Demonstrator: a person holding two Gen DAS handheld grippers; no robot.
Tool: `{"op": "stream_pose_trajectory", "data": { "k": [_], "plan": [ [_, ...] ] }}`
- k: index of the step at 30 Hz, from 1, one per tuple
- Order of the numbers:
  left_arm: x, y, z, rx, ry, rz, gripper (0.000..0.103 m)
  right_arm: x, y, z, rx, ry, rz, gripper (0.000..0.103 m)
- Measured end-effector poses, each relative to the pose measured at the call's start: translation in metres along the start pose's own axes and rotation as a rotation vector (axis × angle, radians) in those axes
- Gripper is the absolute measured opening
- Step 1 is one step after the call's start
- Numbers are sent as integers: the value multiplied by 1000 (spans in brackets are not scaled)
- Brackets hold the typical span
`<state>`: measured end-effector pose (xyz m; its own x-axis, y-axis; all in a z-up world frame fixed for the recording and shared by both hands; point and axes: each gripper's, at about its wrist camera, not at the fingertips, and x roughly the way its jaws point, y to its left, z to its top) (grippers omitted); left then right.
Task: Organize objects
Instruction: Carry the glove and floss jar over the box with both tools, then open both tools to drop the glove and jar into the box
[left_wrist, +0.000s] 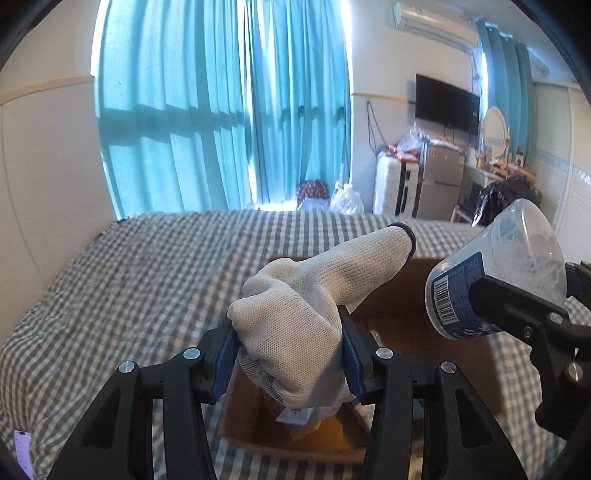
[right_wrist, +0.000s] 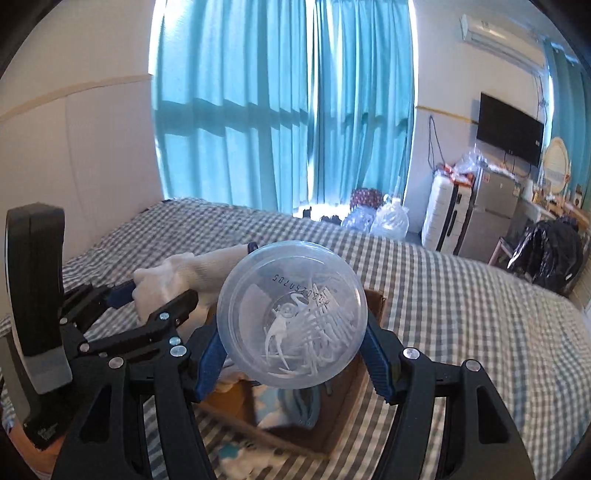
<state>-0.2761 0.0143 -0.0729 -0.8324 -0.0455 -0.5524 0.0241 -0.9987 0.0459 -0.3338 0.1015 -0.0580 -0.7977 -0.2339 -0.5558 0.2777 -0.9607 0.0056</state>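
Pinching white knit glove (left_wrist: 295, 325): left gripper (left_wrist: 291, 358) | right gripper (right_wrist: 295, 354): pinching clear round jar (right_wrist: 291, 314)

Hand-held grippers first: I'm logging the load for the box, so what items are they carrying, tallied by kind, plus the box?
White knit glove, in the left hand-held gripper: 1
Clear plastic jar, in the right hand-held gripper: 1
Cardboard box on the checked bed: 1
Total: 3
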Motion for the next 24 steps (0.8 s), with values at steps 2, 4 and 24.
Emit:
{"op": "stream_pose_trajectory", "data": {
  "k": [2,4,24],
  "plan": [
    [15,-5,-5,5,17,2,50,19,-8,-4,1,23,0,64],
    [24,-10,-8,17,21,11,50,34,-13,-8,5,38,4,64],
    [-56,-2,5,-13,-7,9,103,-77,-21,17,82,-96,-40,90]
  ]
}}
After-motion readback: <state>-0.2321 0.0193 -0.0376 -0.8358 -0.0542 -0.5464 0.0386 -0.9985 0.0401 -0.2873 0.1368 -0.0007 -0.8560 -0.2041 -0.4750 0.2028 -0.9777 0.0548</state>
